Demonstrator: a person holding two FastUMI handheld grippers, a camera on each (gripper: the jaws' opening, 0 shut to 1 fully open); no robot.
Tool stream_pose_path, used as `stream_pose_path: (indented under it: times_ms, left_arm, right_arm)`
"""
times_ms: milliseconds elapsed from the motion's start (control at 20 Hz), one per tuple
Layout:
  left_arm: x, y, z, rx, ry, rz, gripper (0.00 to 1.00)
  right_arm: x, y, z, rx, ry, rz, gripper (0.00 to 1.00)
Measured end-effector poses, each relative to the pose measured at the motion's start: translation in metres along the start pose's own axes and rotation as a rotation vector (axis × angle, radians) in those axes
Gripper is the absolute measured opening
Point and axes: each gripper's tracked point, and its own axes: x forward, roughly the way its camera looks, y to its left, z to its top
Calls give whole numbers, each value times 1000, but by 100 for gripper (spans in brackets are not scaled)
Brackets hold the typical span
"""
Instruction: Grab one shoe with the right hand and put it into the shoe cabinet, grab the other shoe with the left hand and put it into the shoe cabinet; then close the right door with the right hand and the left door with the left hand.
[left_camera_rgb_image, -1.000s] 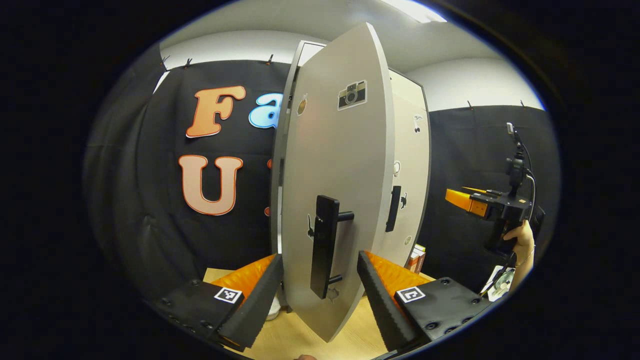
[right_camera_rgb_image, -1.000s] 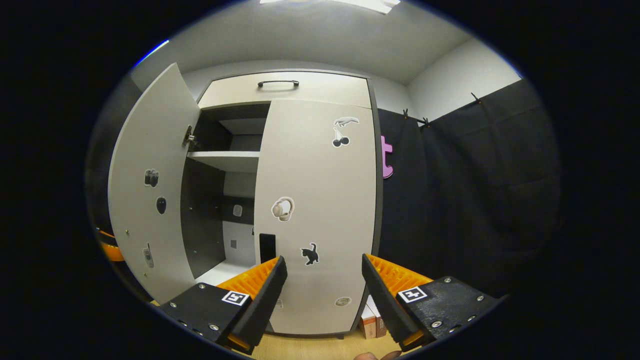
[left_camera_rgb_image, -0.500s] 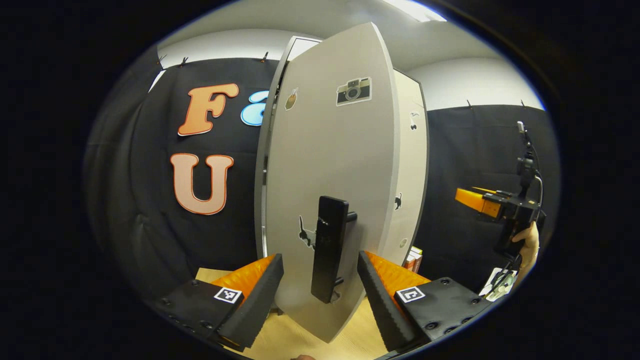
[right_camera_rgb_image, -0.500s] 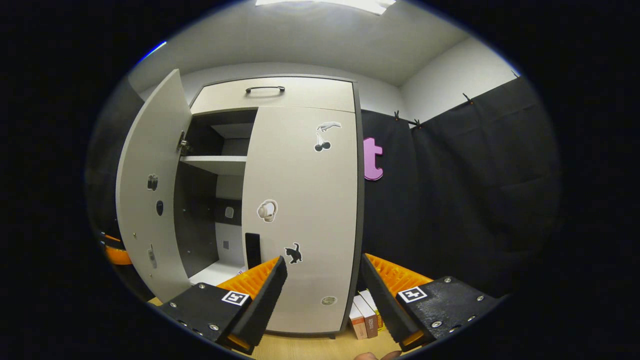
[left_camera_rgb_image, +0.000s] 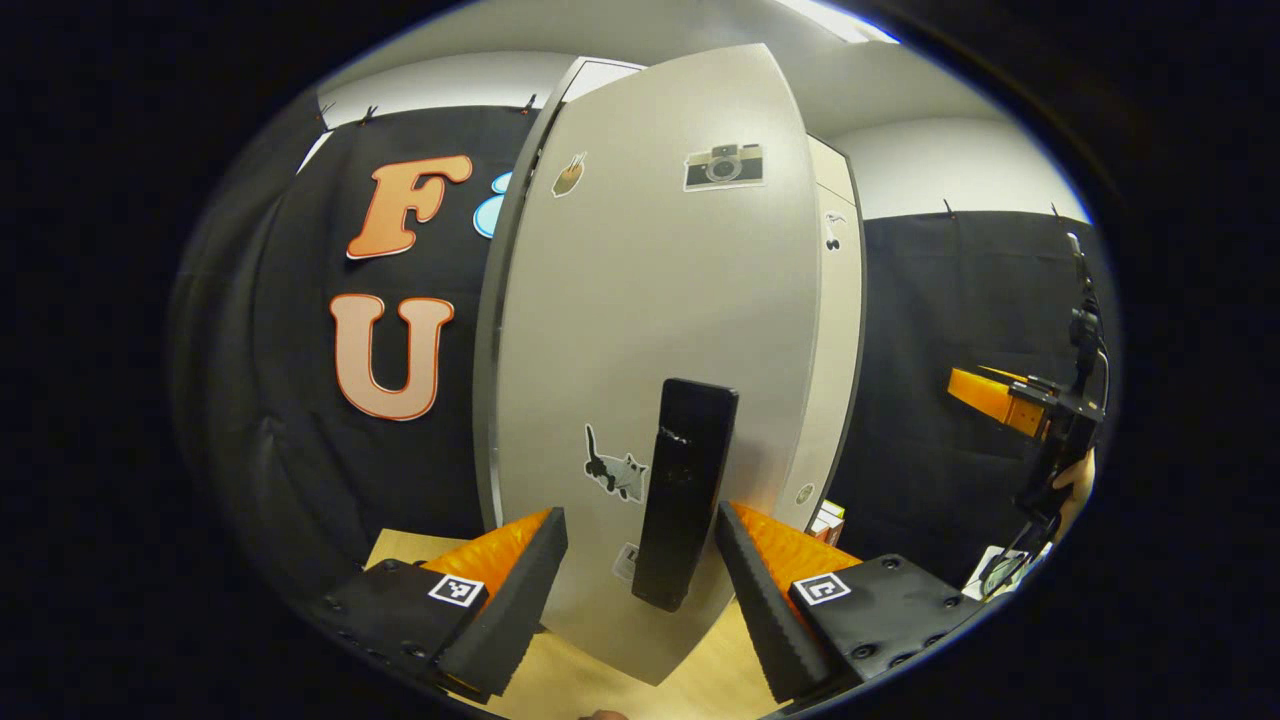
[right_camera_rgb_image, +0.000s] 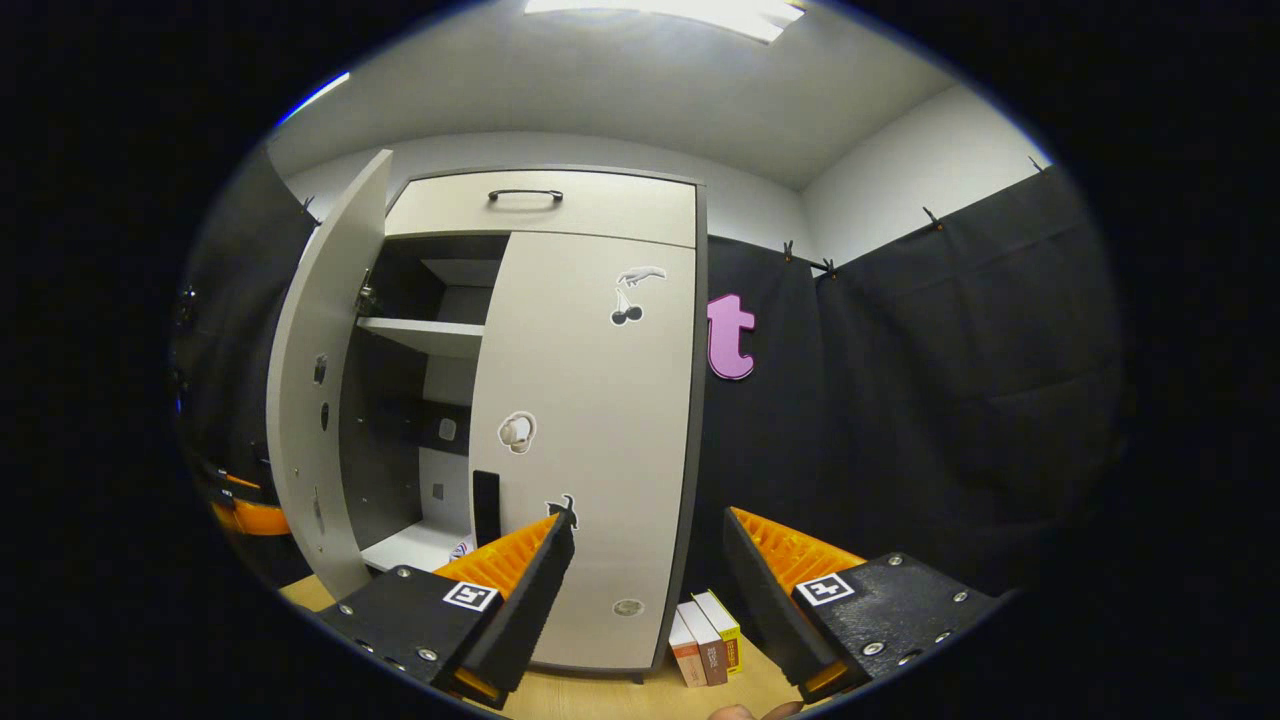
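1. The left door (left_camera_rgb_image: 650, 330) of the shoe cabinet (right_camera_rgb_image: 545, 200) hangs partly open, its black handle (left_camera_rgb_image: 685, 495) straight ahead of the left tongs (left_camera_rgb_image: 640, 580); those tongs stand wide apart and hold nothing — the handle sits between the fingers and a little beyond them, and I cannot tell whether anything touches.
2. The step in hand looks to be closing this door; a steady push on the panel beside the handle, following the hinge's arc, should do it better than a pinch; ease off near the frame so it does not slam.
3. The right door (right_camera_rgb_image: 590, 440) already lies flat against the cabinet; the right tongs (right_camera_rgb_image: 645, 590) hang well back from it, spread open and empty.
4. The shoes are mostly hidden — only a pale scrap shows low in the open compartment (right_camera_rgb_image: 462, 547), too small to name.
5. Around it: a shelf (right_camera_rgb_image: 425, 335) inside, a top drawer with a bar handle (right_camera_rgb_image: 527, 193), and small boxes (right_camera_rgb_image: 705, 650) on the wooden table (right_camera_rgb_image: 610, 700) beside the cabinet's right foot; nothing visible blocks the door's swing.
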Motion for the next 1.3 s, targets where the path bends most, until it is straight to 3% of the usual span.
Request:
stream_pose_path:
  times_ms: [300, 700, 1300]
  left_arm:
    - [53, -24, -10, -28, 1, 9, 100]
    - [100, -36, -4, -60, -9, 78, 100]
    - [138, -36, -1, -27, 6, 183, 100]
  right_arm:
    - [-1, -36, -9, 2, 16, -55, 93]
    - [-2, -71, -20, -7, 38, -111, 93]
    - [29, -56, -35, -5, 66, -28, 93]
